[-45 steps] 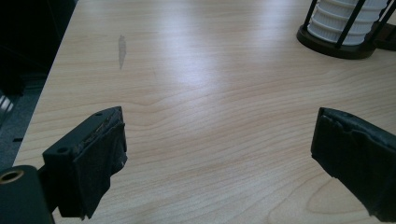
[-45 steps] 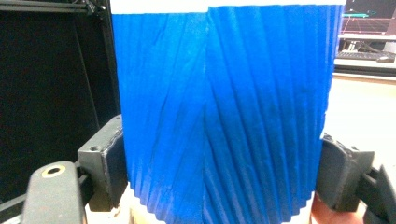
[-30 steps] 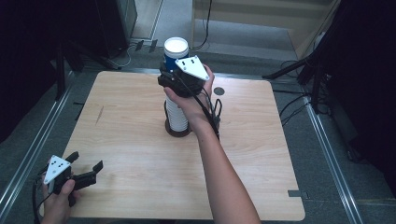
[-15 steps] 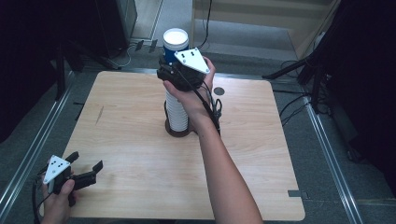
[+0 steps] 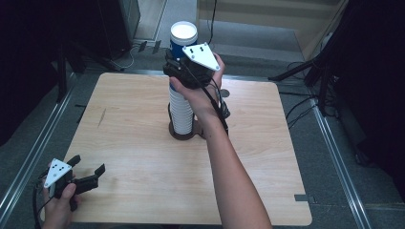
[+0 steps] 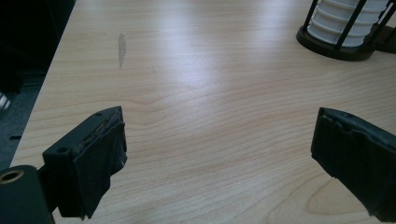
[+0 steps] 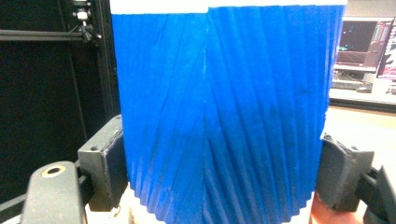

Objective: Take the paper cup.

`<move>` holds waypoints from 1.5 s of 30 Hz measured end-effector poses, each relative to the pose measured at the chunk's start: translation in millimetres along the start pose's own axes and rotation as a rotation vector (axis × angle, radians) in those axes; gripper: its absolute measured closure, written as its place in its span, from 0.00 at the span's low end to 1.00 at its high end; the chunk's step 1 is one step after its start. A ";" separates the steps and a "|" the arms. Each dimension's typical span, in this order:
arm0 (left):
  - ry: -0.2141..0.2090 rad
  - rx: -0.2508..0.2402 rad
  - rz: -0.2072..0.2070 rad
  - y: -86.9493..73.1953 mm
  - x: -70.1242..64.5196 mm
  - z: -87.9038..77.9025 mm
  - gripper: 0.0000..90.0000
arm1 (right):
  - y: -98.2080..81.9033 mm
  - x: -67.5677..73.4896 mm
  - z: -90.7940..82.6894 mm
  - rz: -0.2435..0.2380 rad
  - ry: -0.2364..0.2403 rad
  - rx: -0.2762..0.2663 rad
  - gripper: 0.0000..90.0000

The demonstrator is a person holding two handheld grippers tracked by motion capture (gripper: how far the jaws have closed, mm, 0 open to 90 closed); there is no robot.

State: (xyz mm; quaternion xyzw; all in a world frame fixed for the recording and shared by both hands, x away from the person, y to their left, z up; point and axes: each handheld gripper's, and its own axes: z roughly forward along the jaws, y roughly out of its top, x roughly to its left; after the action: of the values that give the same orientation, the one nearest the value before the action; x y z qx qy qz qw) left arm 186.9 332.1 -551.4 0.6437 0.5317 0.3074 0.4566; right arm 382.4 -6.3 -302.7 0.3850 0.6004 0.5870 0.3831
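Right hand-held gripper clamped on blue cup, left hand-held gripper wide open & empty; lift straight up off stack, prob clear of it already

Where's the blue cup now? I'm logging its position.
In the high view, the blue cup is gripped in the right claw, atop the white cup stack mid-table.

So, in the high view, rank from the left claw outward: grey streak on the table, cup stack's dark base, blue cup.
1. Grey streak, on the table's left part.
2. Dark base, mid-table.
3. Blue cup, atop the stack, gripped by the right claw.
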 end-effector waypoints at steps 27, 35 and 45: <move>0.002 0.002 -0.006 0.1 0.2 0.2 0.05 | 4.4 -51.9 -33.5 0.000 -0.087 -0.034 0.21; 0.005 0.002 -0.005 0.1 -0.1 0.3 0.05 | -4.3 -63.0 -43.1 -0.002 -0.109 -0.021 0.21; 0.007 0.006 -0.003 0.1 0.1 0.1 0.05 | -18.5 -74.7 -56.6 0.001 -0.127 -0.005 0.21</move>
State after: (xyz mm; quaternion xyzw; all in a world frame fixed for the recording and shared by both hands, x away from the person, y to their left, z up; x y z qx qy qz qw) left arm 187.1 332.2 -551.4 0.6429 0.5353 0.3075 0.4534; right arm 361.2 -97.9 -319.6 0.4208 0.5730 0.5632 0.4211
